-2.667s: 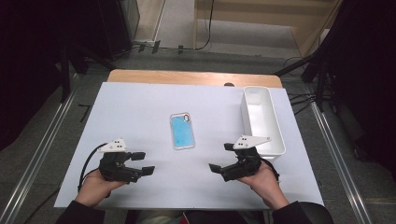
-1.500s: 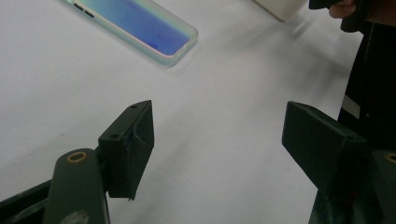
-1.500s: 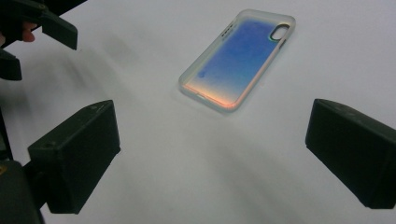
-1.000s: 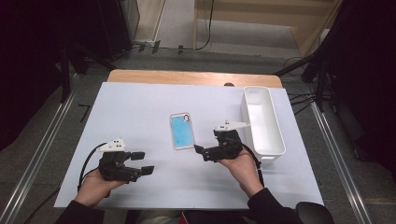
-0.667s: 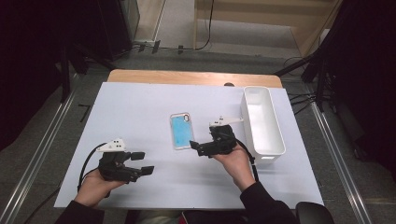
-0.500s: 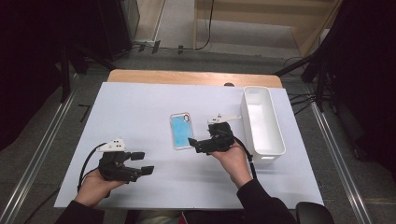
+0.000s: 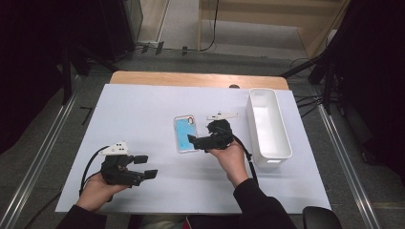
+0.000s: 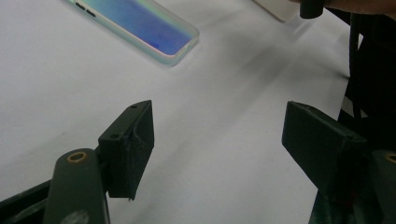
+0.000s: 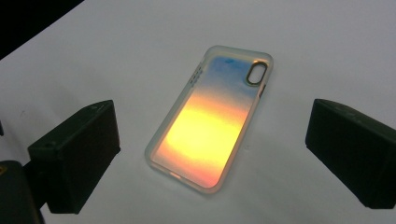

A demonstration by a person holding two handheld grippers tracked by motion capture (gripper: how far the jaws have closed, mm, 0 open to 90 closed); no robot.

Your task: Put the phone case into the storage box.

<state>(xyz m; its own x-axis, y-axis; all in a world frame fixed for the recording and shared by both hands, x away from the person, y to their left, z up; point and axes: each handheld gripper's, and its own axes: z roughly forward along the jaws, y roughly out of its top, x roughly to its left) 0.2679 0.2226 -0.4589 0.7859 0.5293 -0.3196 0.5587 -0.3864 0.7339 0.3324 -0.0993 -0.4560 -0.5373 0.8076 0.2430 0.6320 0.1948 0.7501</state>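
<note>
Jaws of the right gripper spread wide at the phone case.
From that gripper's view the case lies flat between both pads, touching neither. White bin sits just right; left gripper, also open, rests well apart over bare white table.

White bin on the white table at its right edge, long side running front to back; wooden strip along the far edge.

Iridescent phone case — flat, mid-table
</note>
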